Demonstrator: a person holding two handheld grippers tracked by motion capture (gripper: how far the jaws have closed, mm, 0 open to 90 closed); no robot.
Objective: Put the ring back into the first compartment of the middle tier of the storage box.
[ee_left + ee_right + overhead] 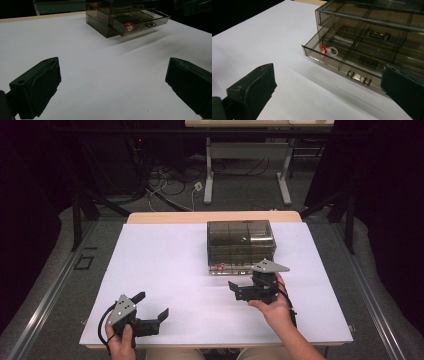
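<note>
Drawer (342, 65) of smoky organizer (241, 242) pulled out w/ red-white ring (327, 51); both tools released.

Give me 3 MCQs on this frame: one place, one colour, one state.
1. Where does the drawer box stand?
A. far side of the white table top, right of centre
B. near left corner
C. on the floor

2. What colour is the ring's top in the drawer?
A. blue
B. red
C. green

3. How is the lowest drawer?
A. shut flush
B. lifted out
C. pulled partly out

Answers: 1 A, the high view places it there. 2 B, red shows through the clear front. 3 C, its front juts past the tiers above.
</note>
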